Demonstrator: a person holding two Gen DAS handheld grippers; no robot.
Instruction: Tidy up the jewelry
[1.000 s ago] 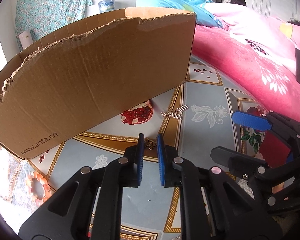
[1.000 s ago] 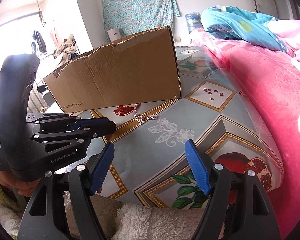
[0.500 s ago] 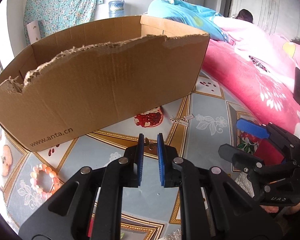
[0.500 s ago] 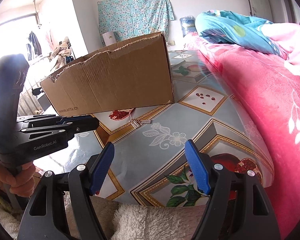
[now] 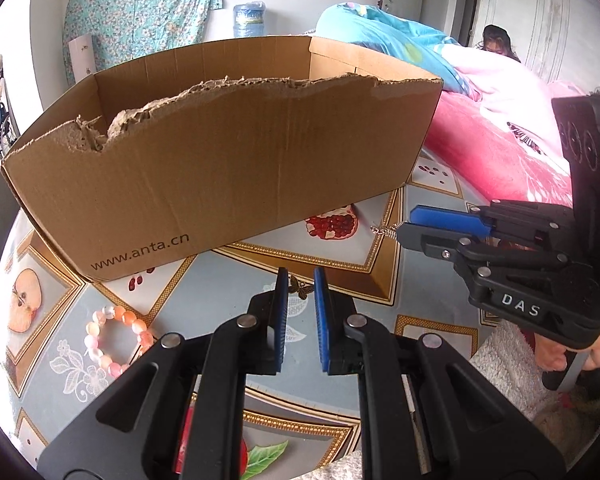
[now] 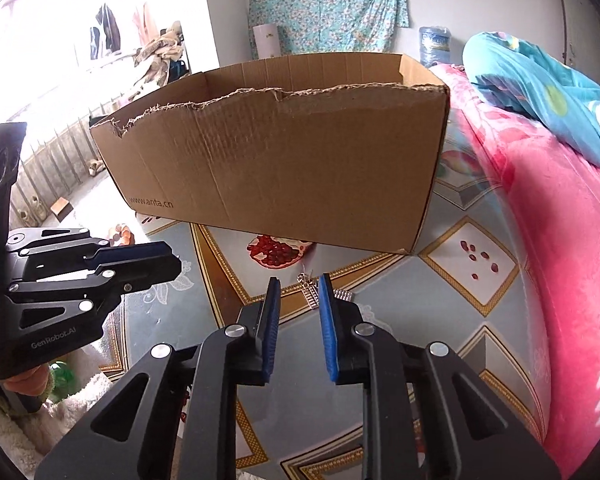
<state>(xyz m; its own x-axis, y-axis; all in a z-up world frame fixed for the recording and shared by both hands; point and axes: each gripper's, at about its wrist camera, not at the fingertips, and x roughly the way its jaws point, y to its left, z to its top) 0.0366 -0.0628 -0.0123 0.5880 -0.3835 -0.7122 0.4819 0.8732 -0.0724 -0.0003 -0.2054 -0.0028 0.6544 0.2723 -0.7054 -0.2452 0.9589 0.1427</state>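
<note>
While the cardboard box (image 5: 220, 168) stands on the tabletop (image 5: 228, 292), both tongs are held over it. The left tongs (image 5: 301, 280) are nearly closed and empty, above a small butterfly charm (image 5: 302, 289). The right tongs (image 6: 299, 286) have just been closing, with nothing gripped; silver earrings (image 6: 310, 292) lie past them. A bead bracelet (image 5: 114, 340) lies nearby.

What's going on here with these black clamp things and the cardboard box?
A person holds a clamp-like gripper in each hand over a table with a patterned cloth, tidying jewelry. Neither grips anything yet. The left gripper, nearly closed, is lined up with a small butterfly charm. The right gripper has just been closing, with a silver earring lying beyond its tips, nothing pinched. A pink bead bracelet lies on the cloth near the torn cardboard box.
</note>
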